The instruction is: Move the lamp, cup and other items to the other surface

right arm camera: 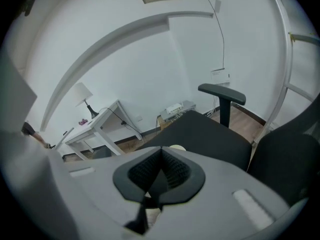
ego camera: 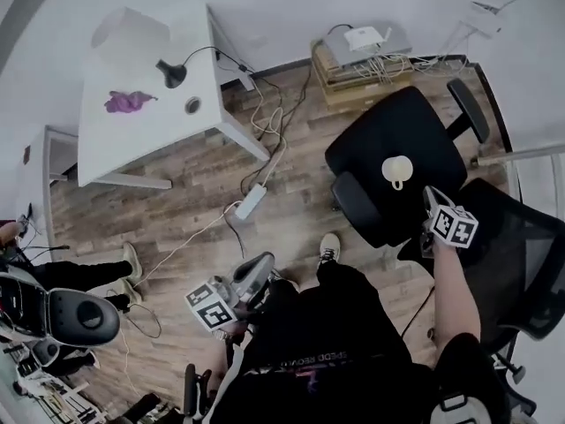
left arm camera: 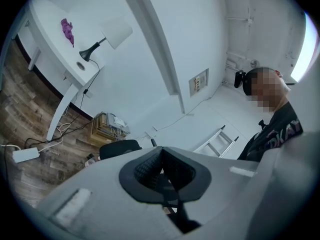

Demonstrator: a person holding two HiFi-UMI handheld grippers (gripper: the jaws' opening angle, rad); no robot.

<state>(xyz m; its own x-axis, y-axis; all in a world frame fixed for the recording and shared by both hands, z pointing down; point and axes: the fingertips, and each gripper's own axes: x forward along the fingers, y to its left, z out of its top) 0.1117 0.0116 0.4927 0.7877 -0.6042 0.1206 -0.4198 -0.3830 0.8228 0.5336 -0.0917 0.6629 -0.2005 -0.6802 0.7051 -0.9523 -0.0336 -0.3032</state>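
Head view: cup sits upright on the seat of the black office chair, cream-coloured, handle toward the camera. Right gripper is just beside and above the cup, not touching it. Right gripper view: jaws fully closed on each other with nothing between the pads, and the cup rim peeks out just past the tips.

Lamp is on the white table, well apart from the chair: black base, white shade, cord running off the table edge. On the same table there's a purple item near the lamp and a small round thing at the near edge; can't tell what that one is.

Left gripper is low in frame near the person's knees, over the wood floor and clear of both surfaces. Left gripper view: jaws together, empty, aimed toward the table and lamp.

Floor between table and chair has a white power strip with tangled cables. A stack of boxes with a white router on top stands against the wall behind the chair.
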